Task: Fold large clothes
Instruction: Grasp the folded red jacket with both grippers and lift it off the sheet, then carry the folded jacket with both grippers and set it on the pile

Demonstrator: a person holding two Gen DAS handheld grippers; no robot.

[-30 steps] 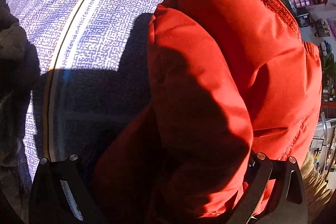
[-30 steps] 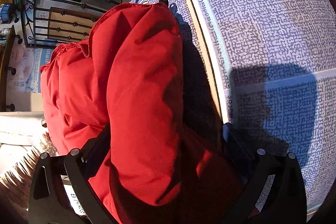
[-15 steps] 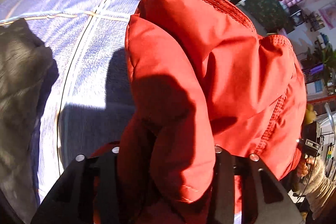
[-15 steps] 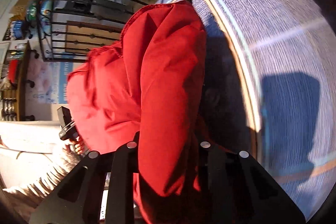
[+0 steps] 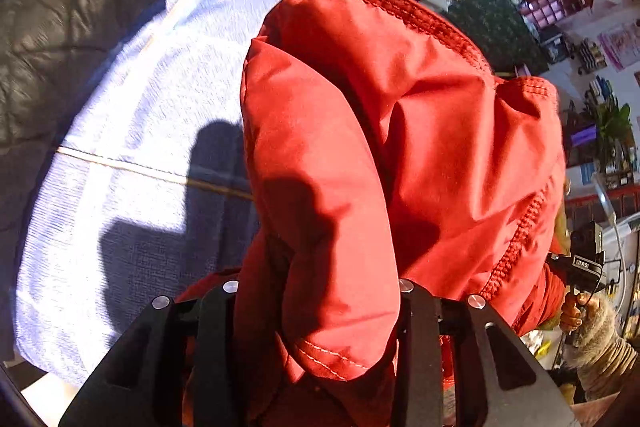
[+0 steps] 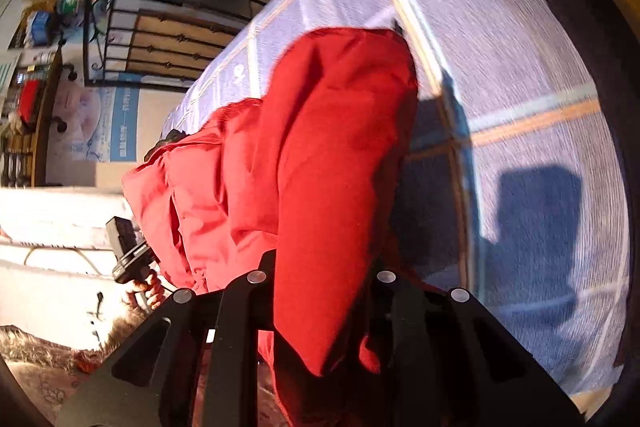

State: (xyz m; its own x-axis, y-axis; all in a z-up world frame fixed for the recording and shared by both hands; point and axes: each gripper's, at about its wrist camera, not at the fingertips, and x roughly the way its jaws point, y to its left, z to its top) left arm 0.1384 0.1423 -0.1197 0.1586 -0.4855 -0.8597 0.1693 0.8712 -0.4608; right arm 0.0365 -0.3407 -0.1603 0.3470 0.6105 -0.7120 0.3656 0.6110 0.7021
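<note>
A puffy red jacket point(image 5: 420, 115) hangs bunched between both grippers, lifted above the pale blue checked bed cover point(image 5: 140, 107). My left gripper point(image 5: 318, 291) has a thick roll of the jacket between its fingers, and its jaws are still closing on that fabric. In the right wrist view the red jacket point(image 6: 320, 147) fills the middle. My right gripper point(image 6: 320, 279) pinches another fold of it, jaws likewise closing. The jacket's far end still trails toward the bed cover point(image 6: 520, 47).
A dark quilted garment point(image 5: 60, 27) lies on the bed's far left. A black iron bed rail point(image 6: 168, 27) and cluttered shelves stand beyond the bed. A hand with a knit cuff point(image 5: 580, 327) holds the other gripper's handle at the right edge.
Both grippers went from wide open around the jacket to clamped on its folds. They rose and pulled back, lifting the jacket off the bed cover.
</note>
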